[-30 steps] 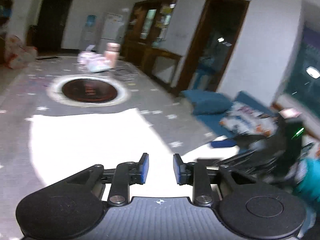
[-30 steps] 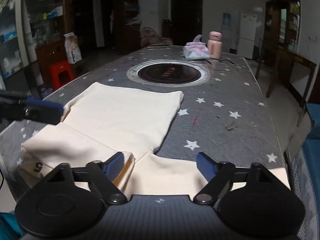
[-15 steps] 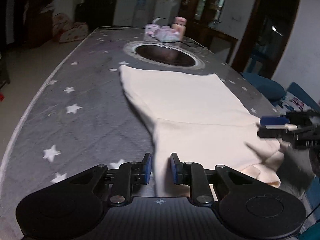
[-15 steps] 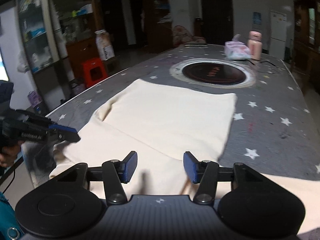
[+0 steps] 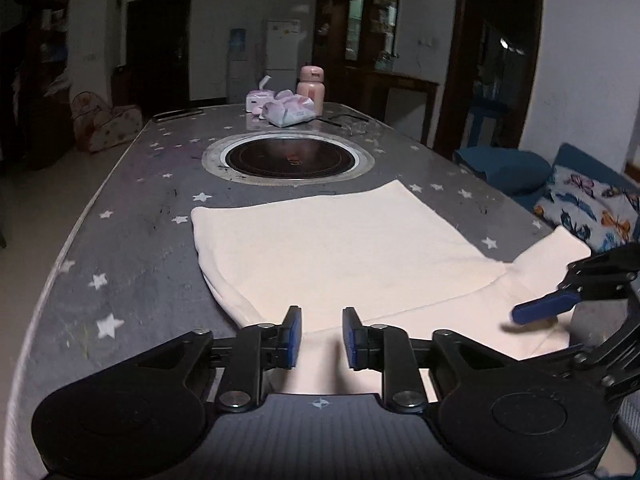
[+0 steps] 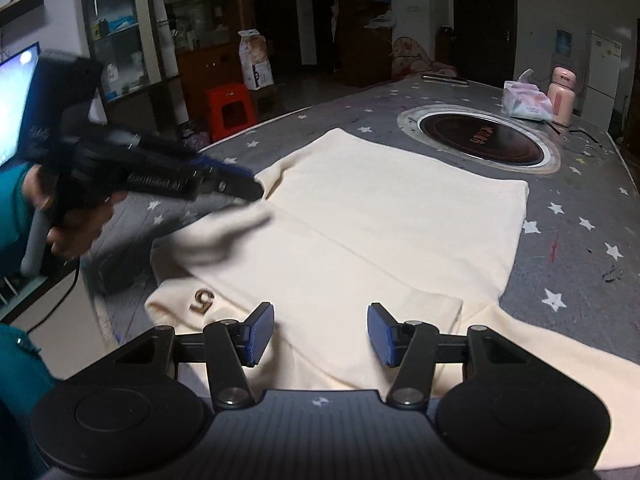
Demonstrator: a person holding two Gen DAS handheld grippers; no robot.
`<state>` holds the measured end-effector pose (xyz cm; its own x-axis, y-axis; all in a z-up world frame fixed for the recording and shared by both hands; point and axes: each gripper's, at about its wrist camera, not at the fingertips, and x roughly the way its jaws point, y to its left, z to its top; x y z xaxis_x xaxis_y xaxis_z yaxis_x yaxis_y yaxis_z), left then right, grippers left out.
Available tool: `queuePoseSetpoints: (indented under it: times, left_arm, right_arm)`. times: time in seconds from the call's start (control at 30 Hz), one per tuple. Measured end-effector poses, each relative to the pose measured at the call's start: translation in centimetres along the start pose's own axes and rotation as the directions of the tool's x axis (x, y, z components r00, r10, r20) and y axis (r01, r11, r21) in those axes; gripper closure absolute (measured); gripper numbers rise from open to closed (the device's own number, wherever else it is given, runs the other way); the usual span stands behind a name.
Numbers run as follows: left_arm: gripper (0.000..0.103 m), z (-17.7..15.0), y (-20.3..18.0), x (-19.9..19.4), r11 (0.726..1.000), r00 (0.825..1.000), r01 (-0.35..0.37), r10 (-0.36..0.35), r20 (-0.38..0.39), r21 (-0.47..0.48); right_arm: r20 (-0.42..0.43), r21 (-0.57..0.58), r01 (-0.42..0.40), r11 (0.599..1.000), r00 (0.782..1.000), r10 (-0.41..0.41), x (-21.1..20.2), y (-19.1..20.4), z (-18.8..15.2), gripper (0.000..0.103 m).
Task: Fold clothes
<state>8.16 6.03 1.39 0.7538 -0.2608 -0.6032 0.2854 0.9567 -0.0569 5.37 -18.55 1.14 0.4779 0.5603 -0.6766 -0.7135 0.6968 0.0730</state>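
A cream shirt (image 5: 340,248) lies partly folded on the grey star-patterned table (image 5: 132,248), its far part doubled back over the body. My left gripper (image 5: 321,336) hovers open and empty over the shirt's near edge. In the right wrist view the shirt (image 6: 380,232) shows a small "5" mark (image 6: 203,300) near its left edge. My right gripper (image 6: 321,334) is open and empty above the shirt's near part. It also shows at the right of the left wrist view (image 5: 552,308), and the left gripper shows at the left of the right wrist view (image 6: 236,180).
A round black hotplate (image 5: 288,158) is set into the table beyond the shirt. Tissue packs (image 5: 290,111) and a pink bottle (image 5: 310,88) stand at the far end. A blue sofa with cushions (image 5: 588,204) is right of the table; a red stool (image 6: 228,108) stands left.
Both grippers have swung round over the shirt. The left now faces down the table over the near edge; the right has moved rightward, with its jaws a little wider.
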Motion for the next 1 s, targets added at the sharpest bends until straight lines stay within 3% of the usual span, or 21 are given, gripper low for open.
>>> queuePoseSetpoints:
  times: [0.23,0.43,0.63,0.7,0.83,1.0]
  left_arm:
    - [0.073,0.1,0.2,0.5,0.994,1.0,0.015,-0.015,-0.003,0.107]
    - [0.072,0.4,1.1,0.9,0.983,0.996,0.02,-0.004,-0.085,0.184]
    - [0.071,0.2,1.1,1.6,0.977,0.993,0.018,0.008,-0.121,0.214]
    - [0.074,0.1,1.1,1.9,0.978,0.992,0.018,0.009,-0.127,0.207]
    - [0.091,-0.3,0.7,1.6,0.973,0.995,-0.013,0.036,-0.098,0.232]
    - [0.094,-0.3,1.6,0.4,0.988,0.996,-0.038,0.049,-0.068,0.152]
  right_arm:
    - [0.014,0.072,0.06,0.996,0.998,-0.061,-1.3,-1.9,-0.5,0.042]
    - [-0.012,0.155,0.143,0.977,0.99,-0.143,-2.0,-5.0,-1.4,0.042]
    - [-0.033,0.211,0.157,0.965,0.988,-0.154,-1.8,-6.7,-2.3,0.038]
    - [-0.038,0.213,0.154,0.965,0.988,-0.15,-1.5,-6.8,-2.4,0.037]
    - [-0.041,0.211,0.149,0.966,0.989,-0.143,-1.1,-7.0,-2.3,0.035]
    - [-0.048,0.203,0.155,0.967,0.988,-0.148,-0.9,-6.9,-2.3,0.035]
